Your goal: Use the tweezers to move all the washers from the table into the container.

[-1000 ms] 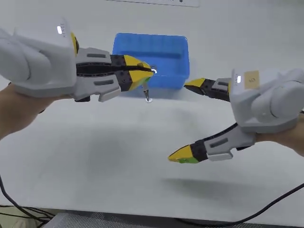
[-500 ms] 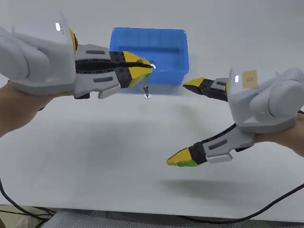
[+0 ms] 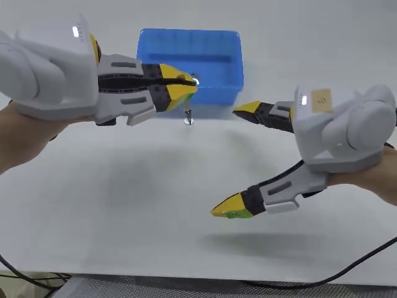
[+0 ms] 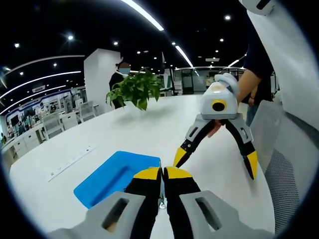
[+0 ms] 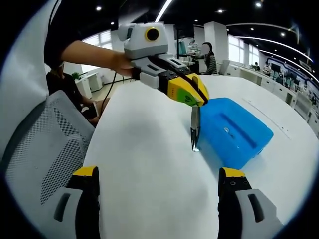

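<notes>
White bench (image 3: 124, 205) w/ a blue plastic container (image 3: 211, 43) just past L claw (image 3: 189, 85). L claw is clenched on thin silver metal tweezers (image 5: 195, 127). They hang down under it, tips by the container's near wall. R claw (image 3: 228, 160) is wide apart, grasping nothing, near L claw. Can't tell if tips grip a washer.

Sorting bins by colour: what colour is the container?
Blue container, clearest in the head view.

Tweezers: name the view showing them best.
Right gripper view: the tweezers hang side-on from the left gripper's shut jaws, beside the container. The head view catches their lower end; the left gripper view a sliver between the jaws.
</notes>
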Demonstrator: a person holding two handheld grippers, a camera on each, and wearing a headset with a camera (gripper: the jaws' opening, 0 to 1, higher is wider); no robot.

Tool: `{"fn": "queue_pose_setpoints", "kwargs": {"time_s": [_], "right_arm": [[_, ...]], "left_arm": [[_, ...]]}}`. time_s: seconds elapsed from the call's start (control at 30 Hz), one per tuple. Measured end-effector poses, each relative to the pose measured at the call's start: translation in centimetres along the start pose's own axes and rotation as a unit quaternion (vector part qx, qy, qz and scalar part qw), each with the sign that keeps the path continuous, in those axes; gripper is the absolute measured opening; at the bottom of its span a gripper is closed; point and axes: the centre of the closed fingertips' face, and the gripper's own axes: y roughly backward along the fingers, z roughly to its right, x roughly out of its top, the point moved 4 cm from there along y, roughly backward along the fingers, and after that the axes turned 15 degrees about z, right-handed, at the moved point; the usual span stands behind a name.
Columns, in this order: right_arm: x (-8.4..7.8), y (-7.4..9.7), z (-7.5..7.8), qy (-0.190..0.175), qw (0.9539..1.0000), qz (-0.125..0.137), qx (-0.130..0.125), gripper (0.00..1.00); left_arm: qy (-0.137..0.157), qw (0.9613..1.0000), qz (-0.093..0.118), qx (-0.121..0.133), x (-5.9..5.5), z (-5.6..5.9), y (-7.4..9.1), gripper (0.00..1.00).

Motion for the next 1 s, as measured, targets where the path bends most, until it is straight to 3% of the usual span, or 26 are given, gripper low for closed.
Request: {"fn": "queue_pose_setpoints", "kwargs": {"time_s": [0.37, 0.53, 0.77, 1.0], "right_arm": [[0.0, -0.5, 0.3, -0.003, 1.0000, 0.001, 0.000, 0.99], [0.8, -1.4, 0.6, 0.003, 0.9999, 0.006, 0.011, 0.97], [2.5, -3.2, 1.7, -0.001, 0.9992, 0.027, 0.029, 0.81], [3.2, -5.1, 3.3, 0.011, 0.9985, 0.032, 0.043, 0.54]], "left_arm": [[0.002, 1.0000, -0.007, 0.002, -0.6, -0.1, 0.3, 0.06], [0.002, 0.9995, -0.029, -0.011, -0.6, -0.2, 0.8, 0.06], [-0.003, 0.9982, -0.056, -0.019, -0.9, 0.1, 1.6, 0.06], [-0.001, 0.9980, -0.060, -0.017, -1.0, 0.1, 1.6, 0.06]]}}
